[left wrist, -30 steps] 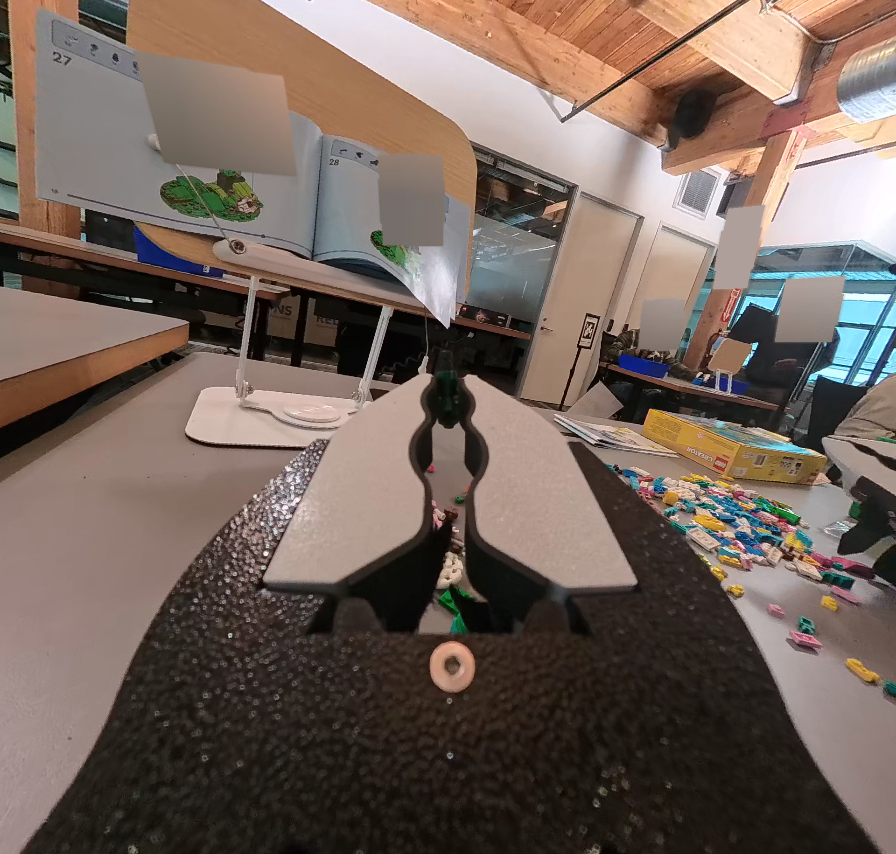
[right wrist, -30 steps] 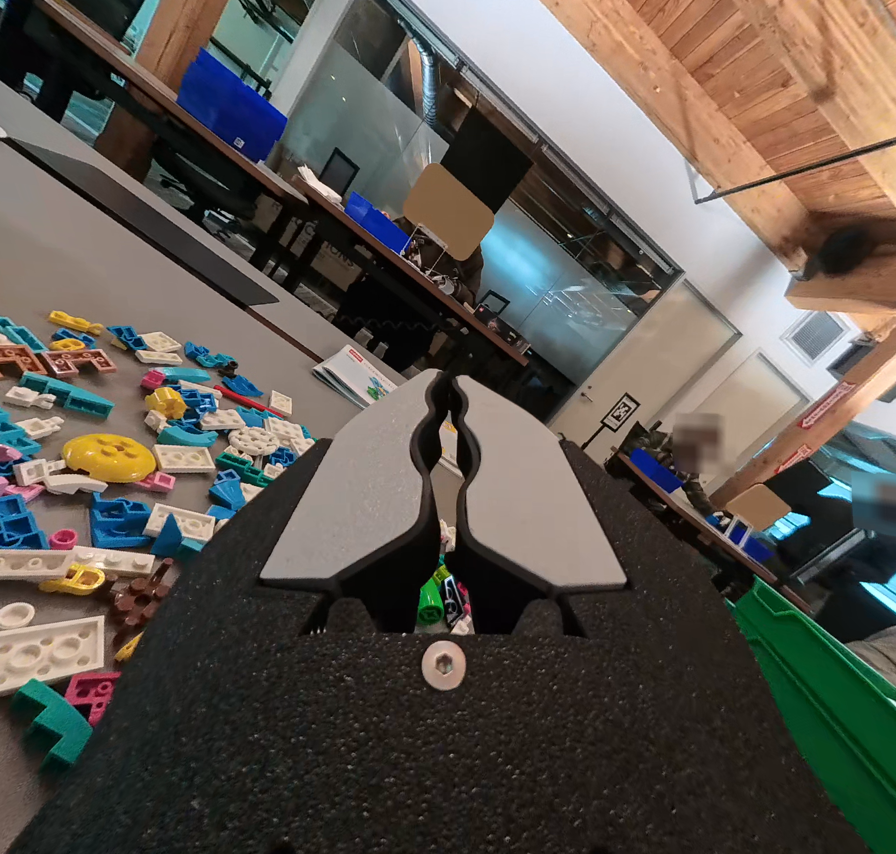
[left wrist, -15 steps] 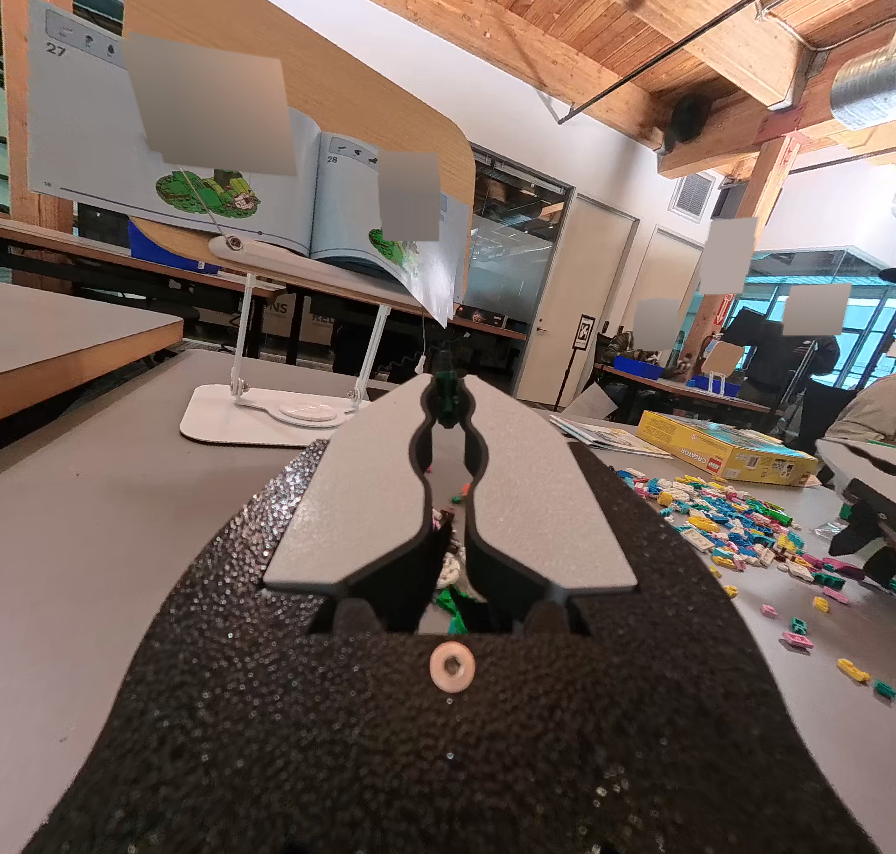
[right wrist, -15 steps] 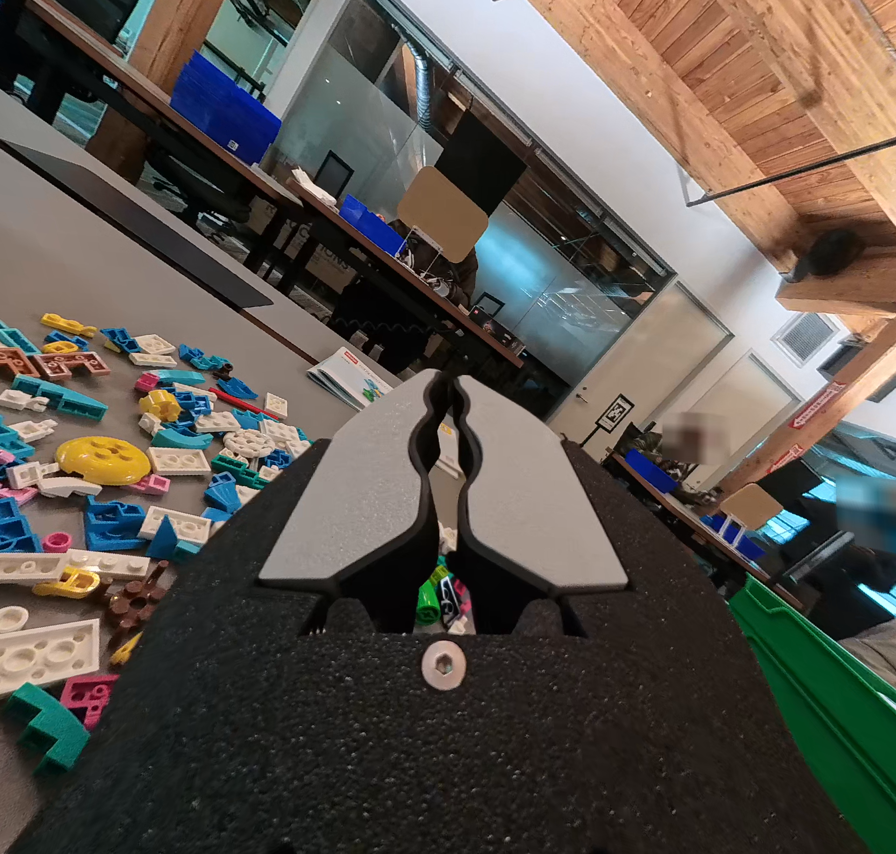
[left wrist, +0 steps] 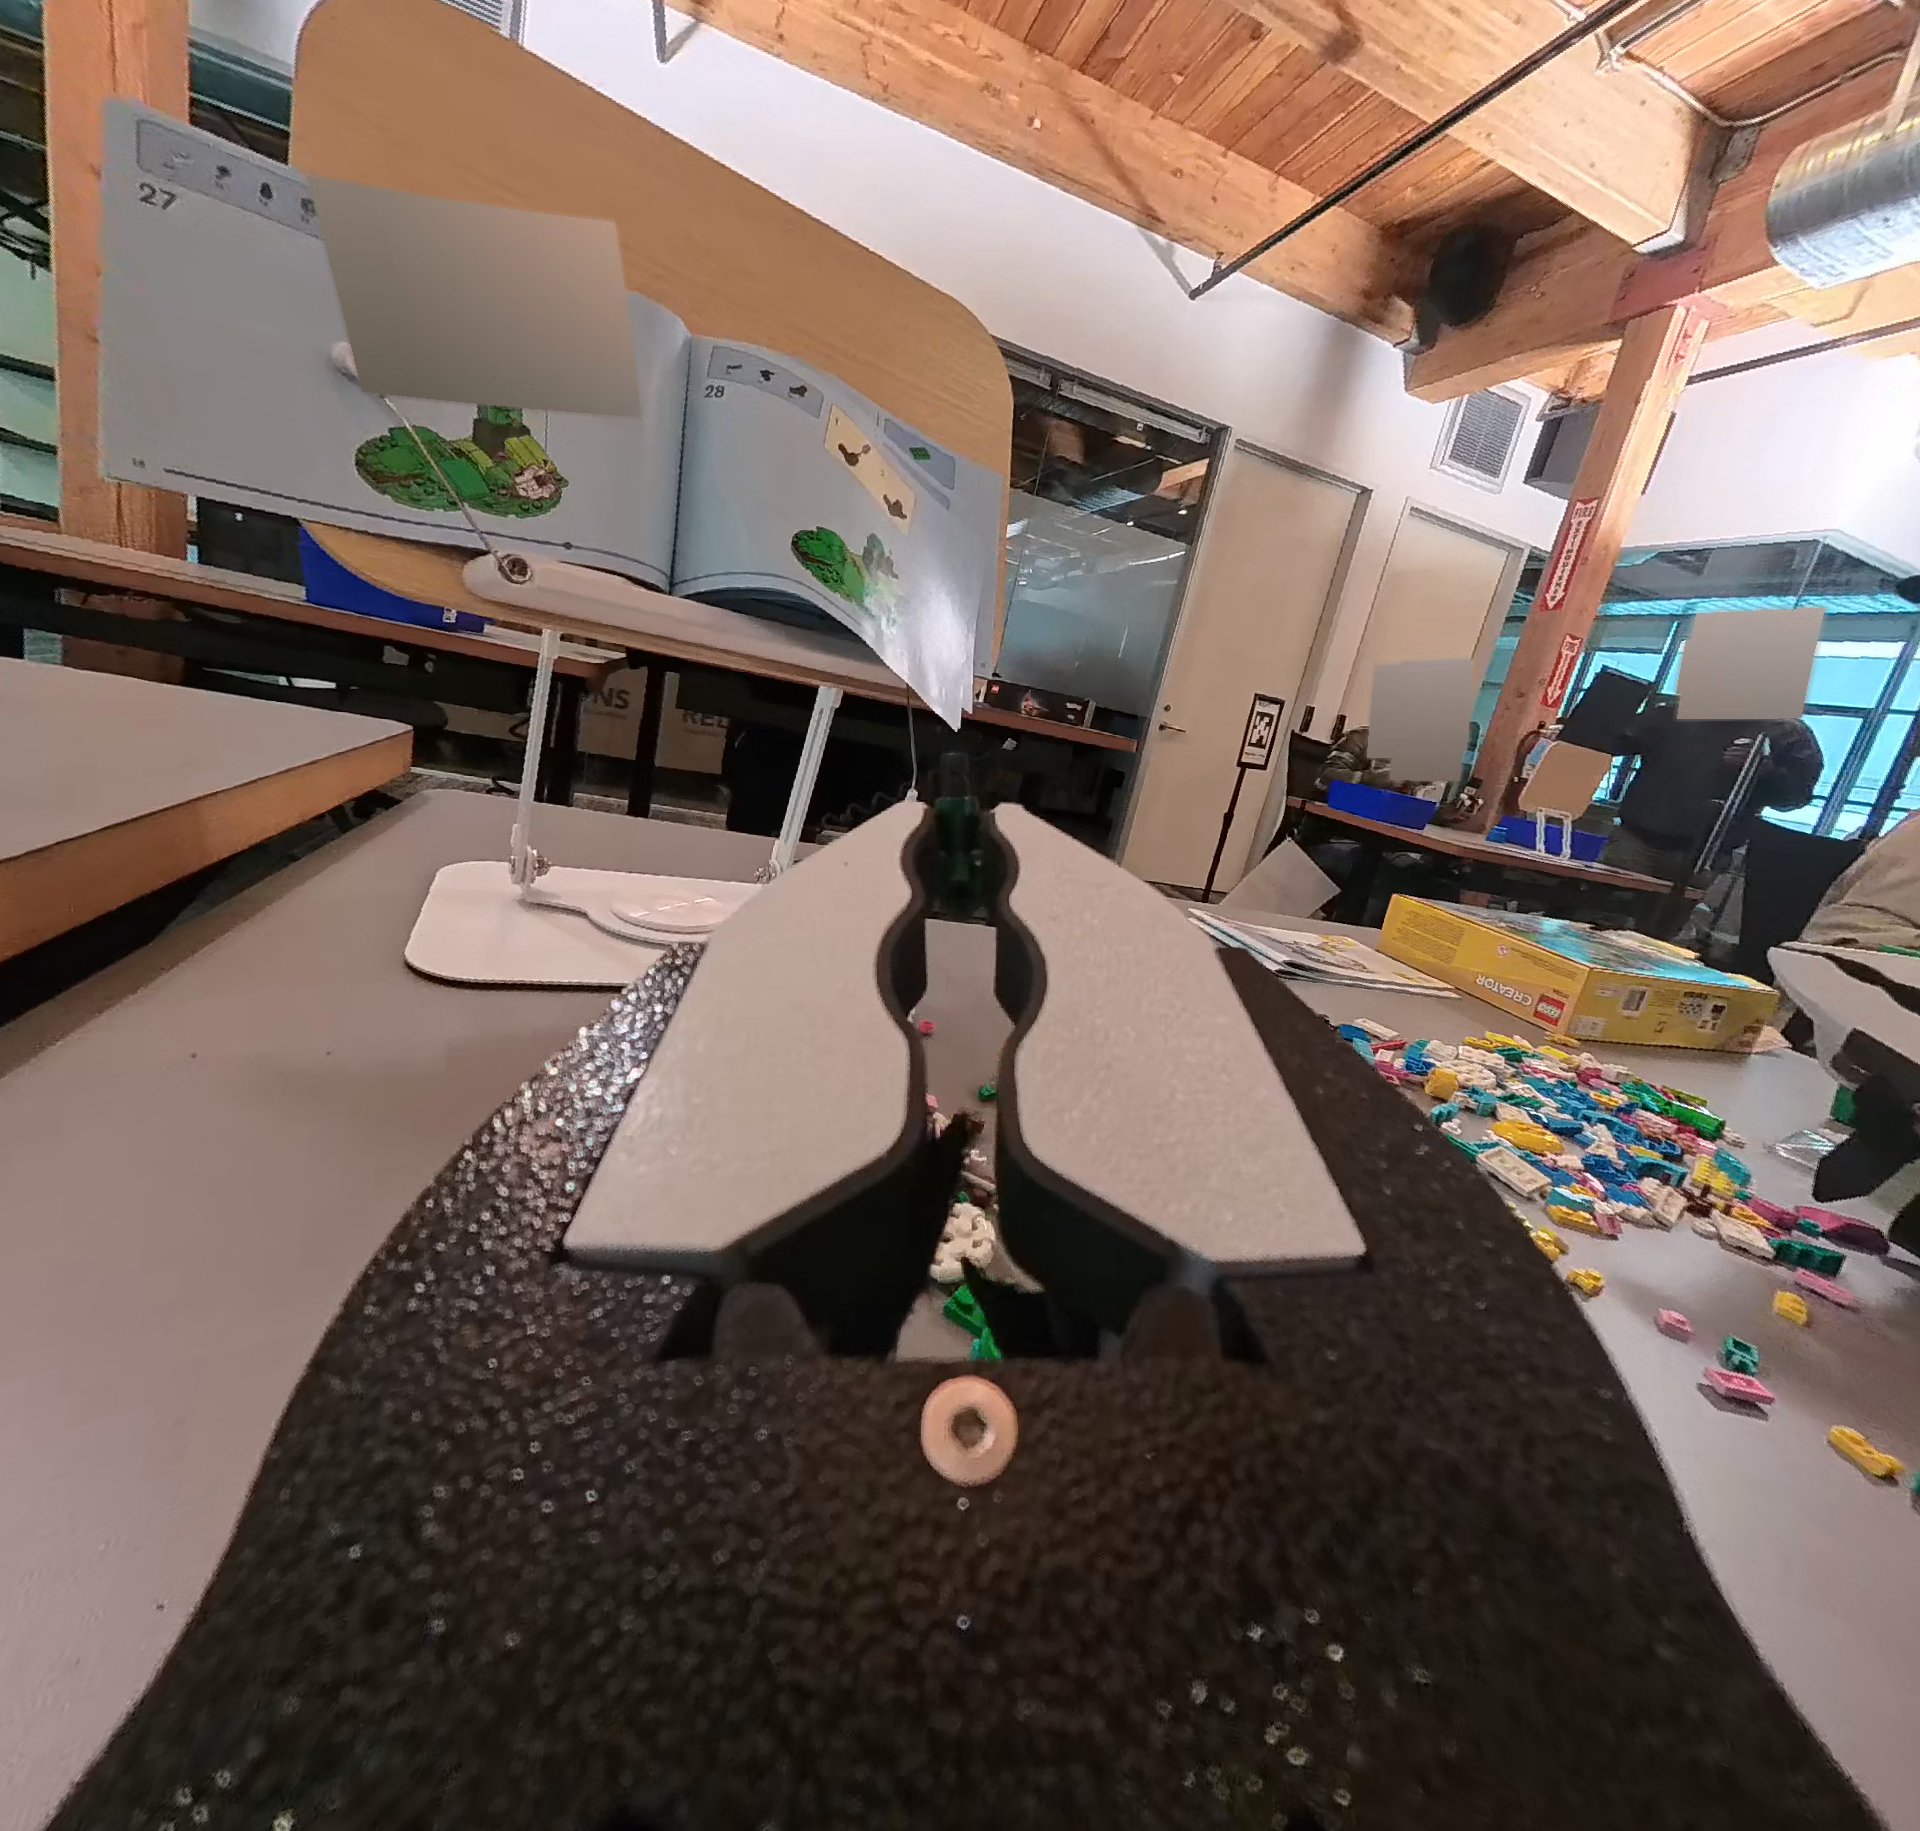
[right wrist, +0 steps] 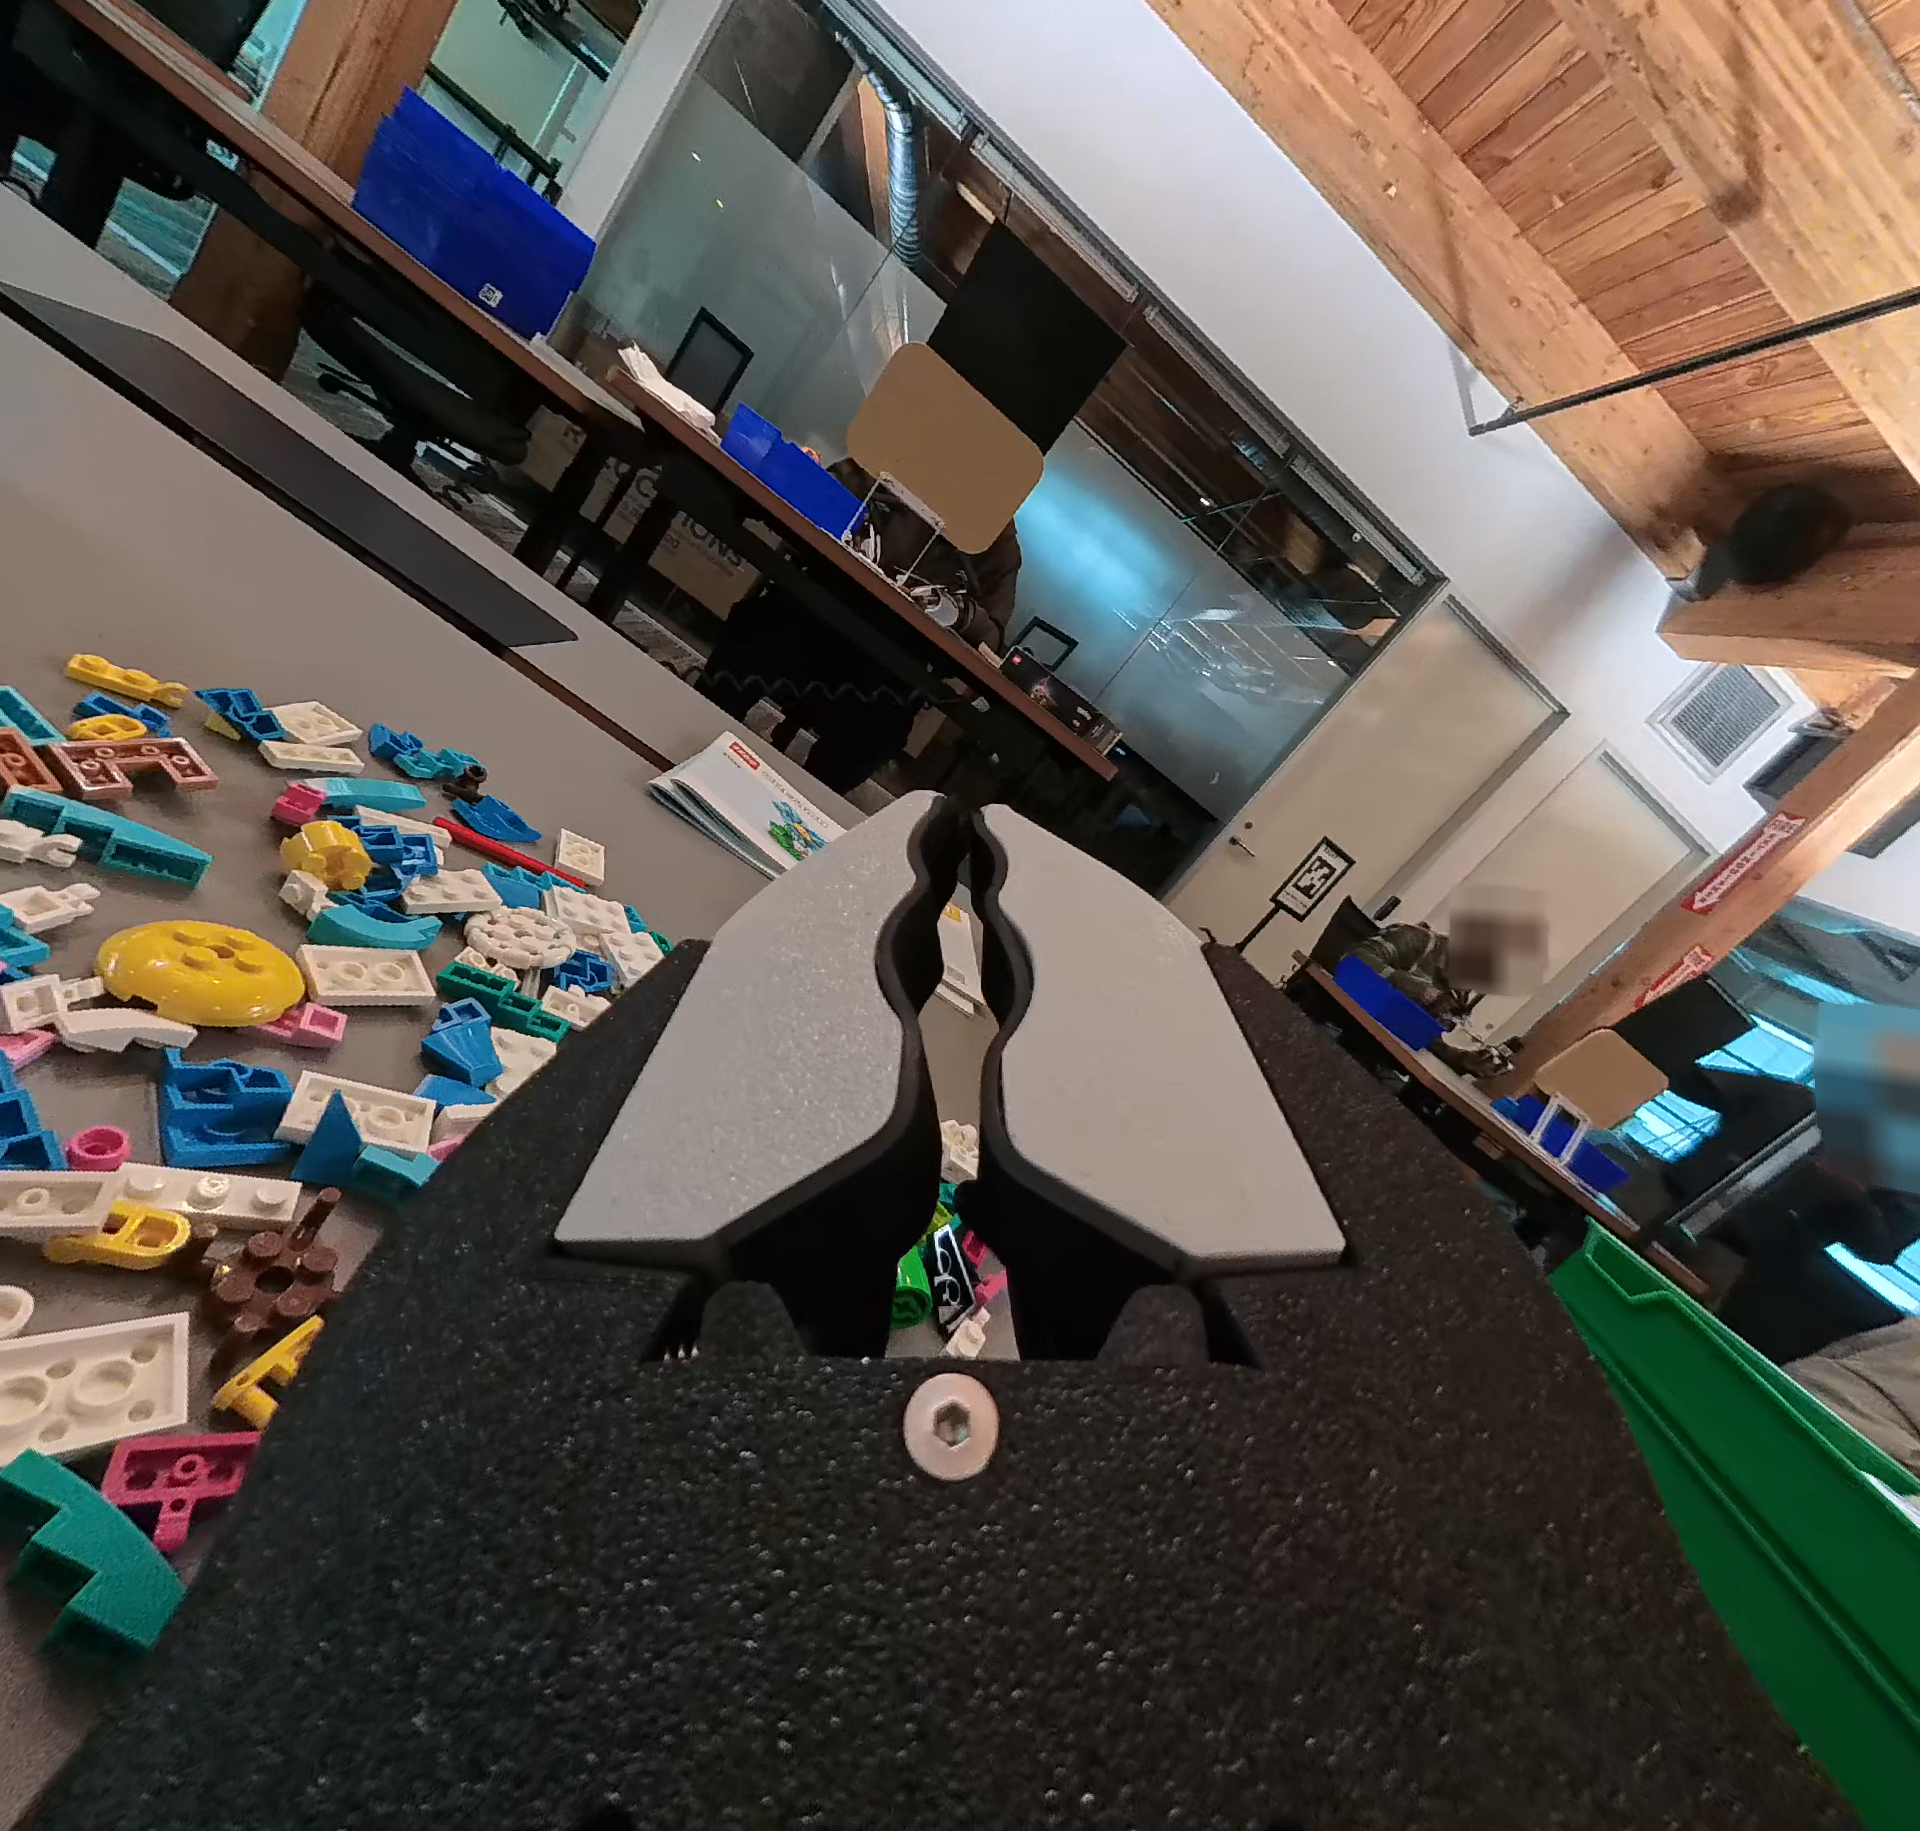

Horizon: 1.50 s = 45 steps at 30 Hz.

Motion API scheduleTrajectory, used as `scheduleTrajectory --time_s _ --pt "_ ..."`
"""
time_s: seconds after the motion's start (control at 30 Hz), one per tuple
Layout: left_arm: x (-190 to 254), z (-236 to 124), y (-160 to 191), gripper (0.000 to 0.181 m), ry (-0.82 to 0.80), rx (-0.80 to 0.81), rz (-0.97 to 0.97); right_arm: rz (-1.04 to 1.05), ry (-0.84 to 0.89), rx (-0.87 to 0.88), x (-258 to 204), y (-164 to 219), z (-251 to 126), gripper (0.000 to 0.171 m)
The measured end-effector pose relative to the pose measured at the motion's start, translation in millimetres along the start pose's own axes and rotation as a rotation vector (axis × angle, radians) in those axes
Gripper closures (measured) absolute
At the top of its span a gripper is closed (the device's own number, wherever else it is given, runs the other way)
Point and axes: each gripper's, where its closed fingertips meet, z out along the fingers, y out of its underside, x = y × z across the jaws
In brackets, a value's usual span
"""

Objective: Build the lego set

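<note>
In the left wrist view our left claw (left wrist: 958, 839) pinches a dark green piece (left wrist: 956, 831) at its tips, with bare grey surface (left wrist: 260, 1085) to the left and loose bricks (left wrist: 1558, 1137) scattered right. In the right wrist view our right claw (right wrist: 958, 825) is closed, tips meeting on nothing we can make out; bricks (right wrist: 312, 950) crowd its left, a green bin (right wrist: 1766, 1501) is cut off at right.

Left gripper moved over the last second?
Yes. The left gripper, shut on a dark green piece, has tilted slightly: the book stand sits a little lower in view.
</note>
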Motion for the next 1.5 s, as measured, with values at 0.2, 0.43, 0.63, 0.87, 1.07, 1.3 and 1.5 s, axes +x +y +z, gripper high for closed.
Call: scheduleTrajectory --time_s 0.2,0.43,0.63,0.87,1.07,1.3,1.5 --pt "0 0 0 0.174 0.001 0.000 -0.005 -0.005 -0.010 -0.004 -2 0 1 0.170" --pt "0 0 1 0.174 0.002 -0.003 -0.008 -0.005 -0.015 -0.005 -3 1 1 0.170" --pt "0 0 1 0.174 0.003 -0.005 -0.013 -0.006 -0.017 -0.006 -3 1 1 0.170" --pt "-1 1 2 0.174 0.004 -0.008 -0.022 -0.008 -0.014 -0.006 -3 1 2 0.170" --pt "-1 0 2 0.174 0.003 -0.005 -0.027 0.120 0.028 -0.012 11 4 2 0.170" --pt "-3 0 1 0.174 0.002 -0.004 -0.040 0.260 0.209 -0.042 64 24 -13 0.170" --pt "-3 0 2 0.174 0.003 -0.005 -0.044 0.312 0.259 -0.084 76 43 -18 0.170"
